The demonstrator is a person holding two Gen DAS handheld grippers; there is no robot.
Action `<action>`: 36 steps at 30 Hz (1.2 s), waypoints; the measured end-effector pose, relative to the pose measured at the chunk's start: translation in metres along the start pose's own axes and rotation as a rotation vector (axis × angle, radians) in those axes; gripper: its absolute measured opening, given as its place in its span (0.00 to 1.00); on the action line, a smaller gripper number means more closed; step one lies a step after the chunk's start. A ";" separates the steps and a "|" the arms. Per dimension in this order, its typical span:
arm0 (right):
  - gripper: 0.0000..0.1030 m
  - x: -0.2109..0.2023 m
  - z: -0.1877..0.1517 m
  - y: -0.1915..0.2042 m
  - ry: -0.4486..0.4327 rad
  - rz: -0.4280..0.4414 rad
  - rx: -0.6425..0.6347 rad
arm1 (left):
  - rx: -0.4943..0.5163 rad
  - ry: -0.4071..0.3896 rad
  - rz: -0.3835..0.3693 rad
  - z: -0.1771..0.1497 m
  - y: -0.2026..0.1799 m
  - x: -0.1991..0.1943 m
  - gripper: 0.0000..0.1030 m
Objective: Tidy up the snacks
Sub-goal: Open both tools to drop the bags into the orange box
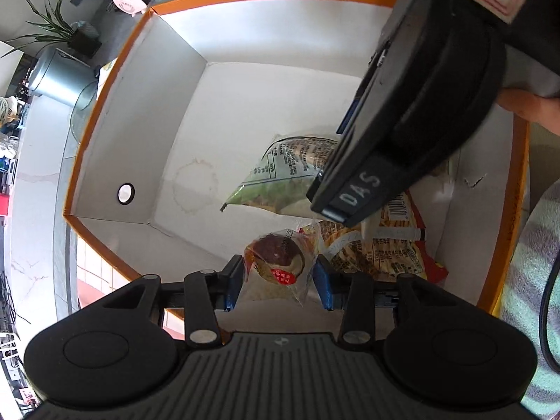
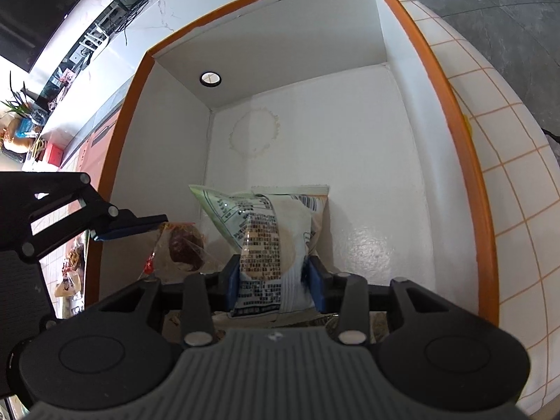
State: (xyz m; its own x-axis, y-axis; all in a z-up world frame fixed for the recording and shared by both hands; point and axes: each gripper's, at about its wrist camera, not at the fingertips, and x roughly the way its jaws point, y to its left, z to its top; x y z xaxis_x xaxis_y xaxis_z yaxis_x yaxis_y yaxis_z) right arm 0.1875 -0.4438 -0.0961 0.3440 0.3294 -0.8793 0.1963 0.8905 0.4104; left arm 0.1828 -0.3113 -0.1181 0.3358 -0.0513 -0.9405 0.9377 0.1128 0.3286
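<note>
Two grippers work inside one box (image 1: 115, 129), a deep square carton with smooth white walls and floor and an orange rim. A round black-ringed hole (image 1: 125, 193) pierces one wall, and a faint ring stain marks the floor.

The left gripper (image 1: 278, 274) has its blue fingers pressed against the sides of a clear crinkled wrapper holding a round pastry (image 1: 278, 262) with a dark brown top and a red label; it hangs above the near corner of the box. The right gripper (image 2: 274, 281) is clamped on a soft white snack pack (image 2: 276, 245) printed with dense text and a barcode, held upright over the floor.

Four packets can be counted. Besides the two held, a glossy green-and-white bag (image 1: 280, 171) leans just behind the white pack, touching it, and an orange crinkled bag (image 1: 385, 248) with printed text lies flat on the floor beneath the right gripper's body.

All the snacks crowd the near side of the box. The far half of the floor, around the stain, lies open, with the walls standing well apart from both grippers. A checked cloth (image 2: 507, 175) lies outside the right rim.
</note>
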 end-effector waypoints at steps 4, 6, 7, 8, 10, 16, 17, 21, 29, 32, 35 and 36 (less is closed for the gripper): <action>0.37 0.000 -0.004 0.000 0.039 0.009 0.027 | 0.006 0.003 0.003 -0.002 -0.003 0.002 0.54; 0.37 0.000 -0.005 0.002 0.037 0.004 0.023 | 0.012 -0.004 0.011 -0.003 -0.005 0.001 0.56; 0.37 0.000 -0.006 0.002 0.039 0.003 0.025 | 0.013 -0.006 0.014 -0.003 -0.006 -0.001 0.59; 0.37 0.001 -0.005 0.002 0.042 0.000 0.027 | 0.013 -0.008 0.017 -0.004 -0.007 -0.003 0.63; 0.38 0.001 -0.006 0.004 0.043 -0.011 0.022 | 0.010 -0.013 0.029 -0.006 -0.009 -0.007 0.67; 0.51 -0.006 -0.009 0.008 0.027 -0.025 0.020 | -0.022 -0.038 0.042 -0.011 -0.010 -0.025 0.67; 0.53 -0.007 -0.009 0.009 0.026 -0.026 0.027 | -0.028 -0.042 0.041 -0.012 -0.011 -0.029 0.67; 0.62 -0.018 -0.010 0.013 0.005 -0.046 0.027 | -0.044 -0.071 0.051 -0.018 -0.015 -0.047 0.67; 0.66 -0.063 -0.027 0.038 -0.106 -0.081 -0.031 | -0.195 -0.170 0.069 -0.045 -0.022 -0.098 0.67; 0.66 -0.080 -0.042 0.052 -0.157 -0.077 -0.058 | -0.308 -0.233 0.061 -0.066 -0.021 -0.120 0.67; 0.66 -0.093 -0.063 0.066 -0.211 -0.056 -0.068 | -0.461 -0.298 0.065 -0.093 -0.019 -0.138 0.67; 0.66 -0.097 -0.070 0.071 -0.232 -0.047 -0.071 | -0.522 -0.315 0.067 -0.103 -0.019 -0.142 0.67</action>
State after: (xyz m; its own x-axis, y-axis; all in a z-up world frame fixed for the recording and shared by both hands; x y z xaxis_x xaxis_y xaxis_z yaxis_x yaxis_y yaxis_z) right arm 0.1032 -0.3908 0.0012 0.5390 0.2134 -0.8148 0.1553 0.9256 0.3452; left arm 0.1077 -0.2040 0.0004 0.4775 -0.3091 -0.8225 0.7730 0.5928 0.2259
